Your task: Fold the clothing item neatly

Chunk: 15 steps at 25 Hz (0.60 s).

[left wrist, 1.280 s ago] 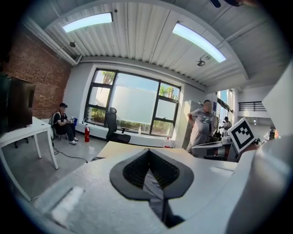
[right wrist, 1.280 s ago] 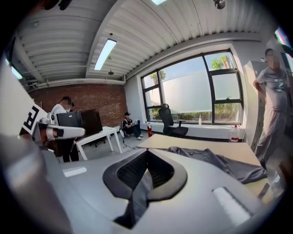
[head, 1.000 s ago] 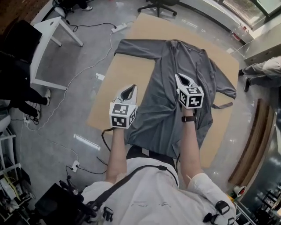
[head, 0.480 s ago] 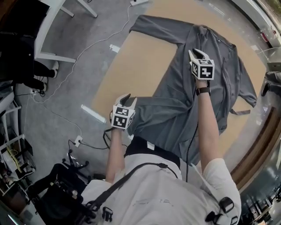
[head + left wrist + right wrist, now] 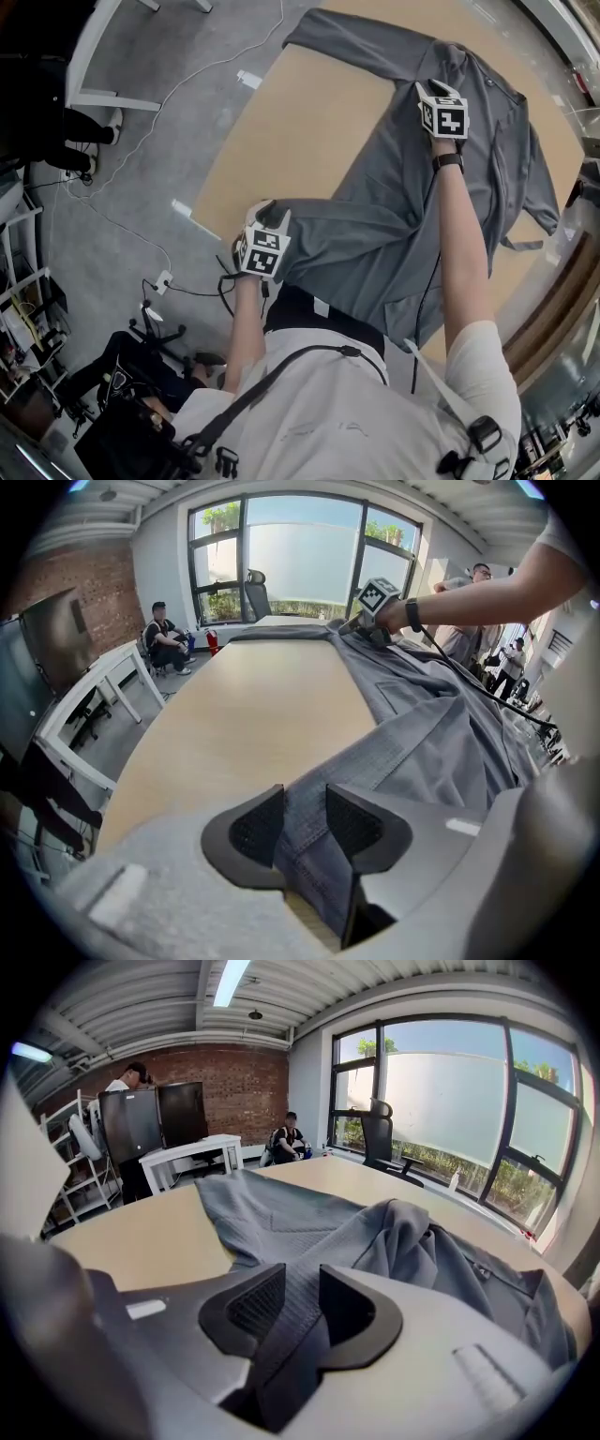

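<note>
A long grey garment (image 5: 412,187) lies spread on the tan table (image 5: 272,122), sleeves out, with a fold drawn up toward its collar. My left gripper (image 5: 267,208) is at the garment's near left edge. In the left gripper view its jaws (image 5: 305,822) are opening, and a stitched hem (image 5: 309,841) lies loose between them. My right gripper (image 5: 433,87) reaches far out near the collar. In the right gripper view its jaws (image 5: 302,1302) are also opening, with a band of grey cloth (image 5: 309,1222) still between them.
A white desk (image 5: 94,56) stands on the floor at the far left, with cables (image 5: 187,84) and a power strip (image 5: 248,79) beside the table. A black chair base (image 5: 141,375) is near my left. A seated person (image 5: 167,641) and an office chair (image 5: 380,1143) are beyond the table.
My right gripper has carried cloth far forward to the collar. My left gripper has drawn back to the near left edge. The garment's lower half now lies stretched between them.
</note>
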Each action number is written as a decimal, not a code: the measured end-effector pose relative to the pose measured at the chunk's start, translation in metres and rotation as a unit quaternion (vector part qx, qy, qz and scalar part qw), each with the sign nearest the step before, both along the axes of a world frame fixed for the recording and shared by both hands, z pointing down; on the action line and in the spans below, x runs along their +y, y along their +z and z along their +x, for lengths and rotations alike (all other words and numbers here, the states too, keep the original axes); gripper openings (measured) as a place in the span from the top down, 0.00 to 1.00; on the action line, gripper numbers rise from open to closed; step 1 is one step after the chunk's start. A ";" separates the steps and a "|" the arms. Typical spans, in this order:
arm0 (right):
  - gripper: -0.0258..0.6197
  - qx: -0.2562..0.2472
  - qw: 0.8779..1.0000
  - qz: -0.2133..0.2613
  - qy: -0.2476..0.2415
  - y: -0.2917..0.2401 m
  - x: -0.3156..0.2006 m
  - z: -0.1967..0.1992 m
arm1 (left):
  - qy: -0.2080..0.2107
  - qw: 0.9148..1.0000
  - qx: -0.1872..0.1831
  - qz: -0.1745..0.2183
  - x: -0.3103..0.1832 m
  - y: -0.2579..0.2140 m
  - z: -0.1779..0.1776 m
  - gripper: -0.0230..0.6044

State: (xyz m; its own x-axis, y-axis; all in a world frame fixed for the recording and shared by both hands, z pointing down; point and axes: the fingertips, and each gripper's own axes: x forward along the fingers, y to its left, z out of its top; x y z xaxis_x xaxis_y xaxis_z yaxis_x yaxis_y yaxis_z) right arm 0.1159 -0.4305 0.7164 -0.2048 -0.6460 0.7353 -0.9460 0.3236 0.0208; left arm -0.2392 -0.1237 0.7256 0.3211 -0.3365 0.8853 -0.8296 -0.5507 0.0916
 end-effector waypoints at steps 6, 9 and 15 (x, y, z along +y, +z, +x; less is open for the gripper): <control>0.91 0.010 1.000 0.001 0.003 0.013 -0.006 -0.002 | -0.008 1.000 0.001 0.020 0.004 0.001 0.001 0.88; 0.93 0.001 1.000 0.009 0.002 0.004 -0.005 -0.003 | -0.014 0.999 0.009 0.027 0.008 -0.005 0.003 0.93; 0.94 -0.020 0.999 0.040 0.027 -0.037 0.001 0.024 | -0.033 0.993 0.115 0.023 0.014 -0.050 0.023 0.94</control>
